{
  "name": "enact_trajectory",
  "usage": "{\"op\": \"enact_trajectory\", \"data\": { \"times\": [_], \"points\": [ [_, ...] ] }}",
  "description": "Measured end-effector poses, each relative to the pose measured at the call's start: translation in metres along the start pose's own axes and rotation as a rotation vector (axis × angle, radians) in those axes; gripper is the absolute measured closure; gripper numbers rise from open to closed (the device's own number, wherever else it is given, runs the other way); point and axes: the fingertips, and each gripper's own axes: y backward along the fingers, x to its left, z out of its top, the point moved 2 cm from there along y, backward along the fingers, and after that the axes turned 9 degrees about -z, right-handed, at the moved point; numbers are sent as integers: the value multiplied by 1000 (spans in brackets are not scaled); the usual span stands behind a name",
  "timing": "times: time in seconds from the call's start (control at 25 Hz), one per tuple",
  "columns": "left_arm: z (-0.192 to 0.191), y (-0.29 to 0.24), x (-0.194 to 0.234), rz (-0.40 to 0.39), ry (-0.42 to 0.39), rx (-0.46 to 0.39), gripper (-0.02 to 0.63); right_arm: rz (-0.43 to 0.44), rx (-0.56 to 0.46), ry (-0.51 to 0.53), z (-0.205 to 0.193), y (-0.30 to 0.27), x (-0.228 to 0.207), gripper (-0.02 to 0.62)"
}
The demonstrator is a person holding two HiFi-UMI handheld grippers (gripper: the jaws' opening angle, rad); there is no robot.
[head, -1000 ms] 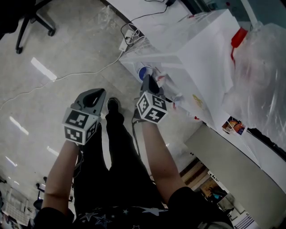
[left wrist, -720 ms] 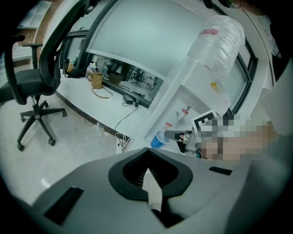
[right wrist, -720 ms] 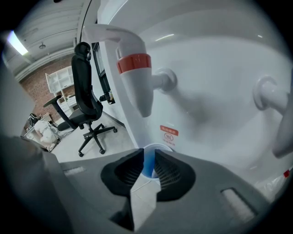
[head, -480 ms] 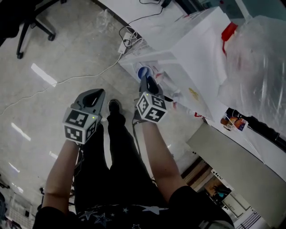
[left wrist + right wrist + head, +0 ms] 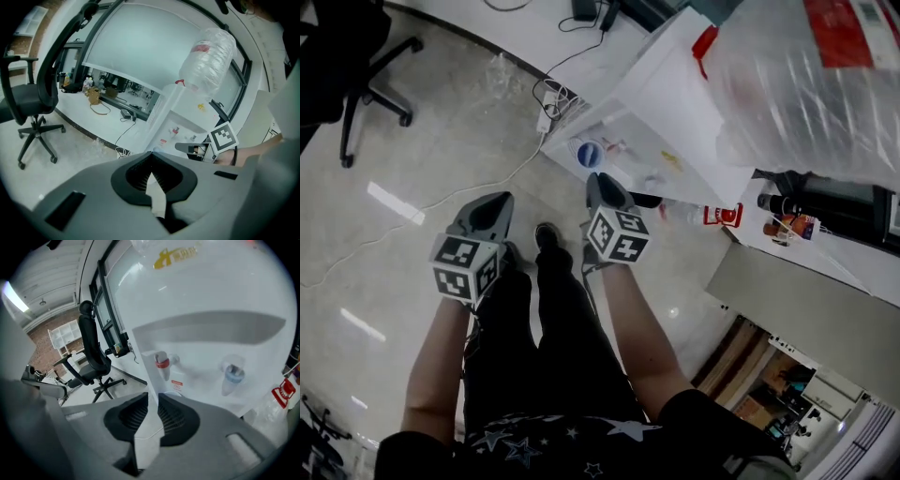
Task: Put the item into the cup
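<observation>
I see no cup and no item that I can name for sure. My left gripper (image 5: 498, 201) hangs over the floor in front of the person's legs, and its jaws (image 5: 151, 154) are shut with nothing between them. My right gripper (image 5: 597, 181) points at the white water dispenser (image 5: 670, 98). In the right gripper view its jaws (image 5: 153, 398) stand a narrow gap apart, empty, facing the red tap (image 5: 162, 364) and the blue tap (image 5: 233, 376). A round blue-and-white thing (image 5: 589, 153) sits low on the dispenser's front.
A large clear bottle (image 5: 811, 84) tops the dispenser (image 5: 180, 117). A black office chair (image 5: 356, 66) stands at the far left. A power strip with cables (image 5: 547, 97) lies on the floor by the dispenser. Small bottles (image 5: 778, 203) stand on a ledge at right.
The head view has swung, so the dispenser and bottle now sit higher and further right. Both grippers keep about the same pose in front of the person.
</observation>
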Motion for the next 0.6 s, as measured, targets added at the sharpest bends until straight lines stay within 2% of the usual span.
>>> {"op": "enact_trajectory", "data": {
  "times": [0.16,0.2,0.44,0.6],
  "points": [
    [9,25,-19,-20,-8,2,600,-16,-2,-28,3,44,7,546],
    [12,31,-23,-25,-13,-2,600,-25,-6,-30,3,55,9,594],
    [13,59,-46,-67,-23,12,600,-30,-6,-36,-3,118,22,594],
    [18,73,-58,-85,-50,23,600,-34,-4,-36,-5,140,29,594]
  ]
}}
